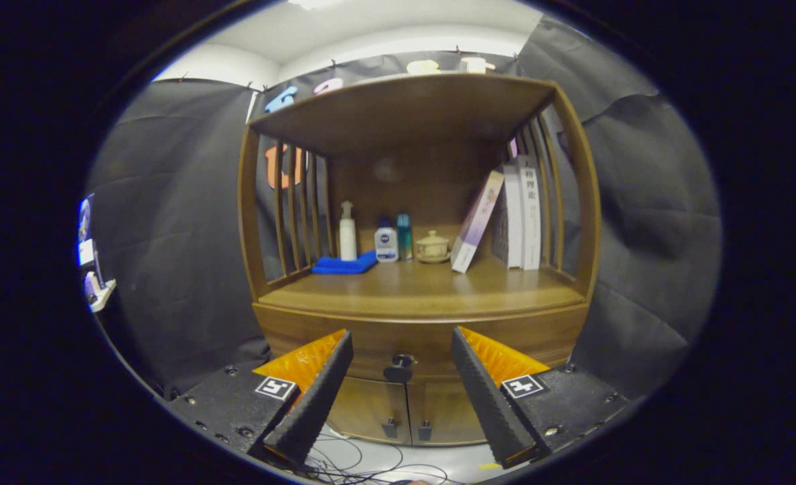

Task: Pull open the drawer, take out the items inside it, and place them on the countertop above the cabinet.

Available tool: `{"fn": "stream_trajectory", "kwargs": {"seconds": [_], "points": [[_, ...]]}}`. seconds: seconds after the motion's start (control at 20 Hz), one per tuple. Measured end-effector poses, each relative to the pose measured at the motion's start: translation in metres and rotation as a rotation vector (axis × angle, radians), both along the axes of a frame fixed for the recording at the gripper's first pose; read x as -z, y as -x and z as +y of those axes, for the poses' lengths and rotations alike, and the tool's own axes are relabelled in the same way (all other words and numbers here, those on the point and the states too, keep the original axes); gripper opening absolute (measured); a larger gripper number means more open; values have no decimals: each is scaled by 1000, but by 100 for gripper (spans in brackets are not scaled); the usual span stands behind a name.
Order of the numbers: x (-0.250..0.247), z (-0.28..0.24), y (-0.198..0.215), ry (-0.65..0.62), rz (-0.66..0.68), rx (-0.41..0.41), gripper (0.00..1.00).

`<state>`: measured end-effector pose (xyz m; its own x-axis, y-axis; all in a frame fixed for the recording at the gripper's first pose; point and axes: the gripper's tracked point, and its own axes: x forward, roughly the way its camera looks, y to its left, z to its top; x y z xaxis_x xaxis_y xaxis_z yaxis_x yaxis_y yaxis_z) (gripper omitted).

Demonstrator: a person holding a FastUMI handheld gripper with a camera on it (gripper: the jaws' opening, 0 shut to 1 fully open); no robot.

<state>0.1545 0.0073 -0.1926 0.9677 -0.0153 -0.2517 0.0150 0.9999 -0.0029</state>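
While the drawer sits closed, the gripper fingers gape wide before its knob

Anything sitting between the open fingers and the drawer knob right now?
No. In the gripper view the gripper is open and the drawer knob shows in the gap between its fingers, on the closed drawer front, with nothing in between.

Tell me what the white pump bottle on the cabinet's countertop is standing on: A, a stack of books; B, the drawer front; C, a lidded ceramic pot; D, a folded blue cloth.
D: the white pump bottle stands on the folded blue cloth, far beyond the open tongs.
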Motion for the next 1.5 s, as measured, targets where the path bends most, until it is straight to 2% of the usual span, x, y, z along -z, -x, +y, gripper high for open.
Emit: {"fn": "stream_trajectory", "kwargs": {"seconds": [0.25,0.4,0.7,0.9,0.95,1.15,1.5], "points": [[63,-5,-44,24,114,21,95],[84,-9,-66,33,140,43,92],[111,-11,-91,26,167,90,74],[113,-6,-91,-17,146,115,59],[114,-8,-92,-17,147,121,52],[115,-7,-88,-56,170,136,42],[115,-2,-40,-48,183,109,40]]}}
